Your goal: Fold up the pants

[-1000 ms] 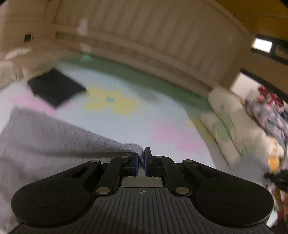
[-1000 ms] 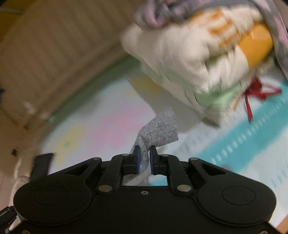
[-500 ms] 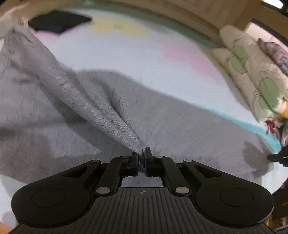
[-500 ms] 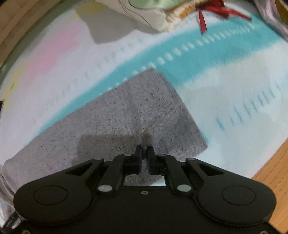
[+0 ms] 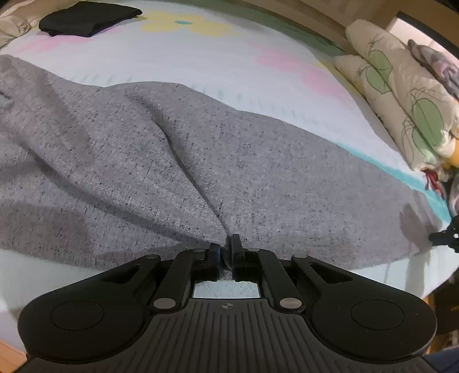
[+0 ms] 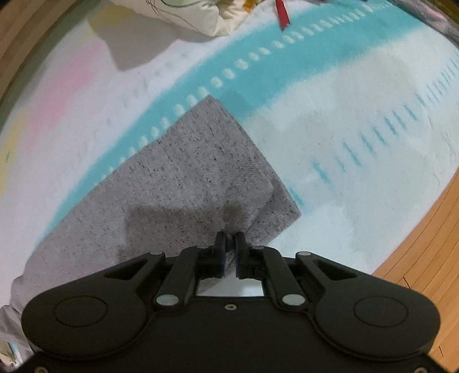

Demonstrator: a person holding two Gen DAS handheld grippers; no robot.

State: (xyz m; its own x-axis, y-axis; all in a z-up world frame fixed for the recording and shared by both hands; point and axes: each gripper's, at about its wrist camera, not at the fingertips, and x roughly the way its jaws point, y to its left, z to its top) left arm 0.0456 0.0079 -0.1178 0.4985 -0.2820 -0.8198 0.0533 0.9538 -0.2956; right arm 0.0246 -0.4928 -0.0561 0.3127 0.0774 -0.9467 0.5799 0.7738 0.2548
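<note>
The grey speckled pants lie spread across a pastel flowered bed sheet. My left gripper is shut on the near edge of the pants, where a ridge of cloth runs up and left from the jaws. My right gripper is shut on the near edge of the pants' leg end, which lies flat with its hem corner on a teal stripe. The right gripper's tip shows at the far right of the left wrist view.
A folded black garment lies at the far left of the bed. Cream pillows with green leaves are stacked along the right side. A red ribbon lies by them. The wooden floor shows past the bed's right edge.
Both grippers have come down from a raised hold and laid the pants on the bed. The cloth ridge at the left gripper has flattened. Both stay shut on the cloth.
</note>
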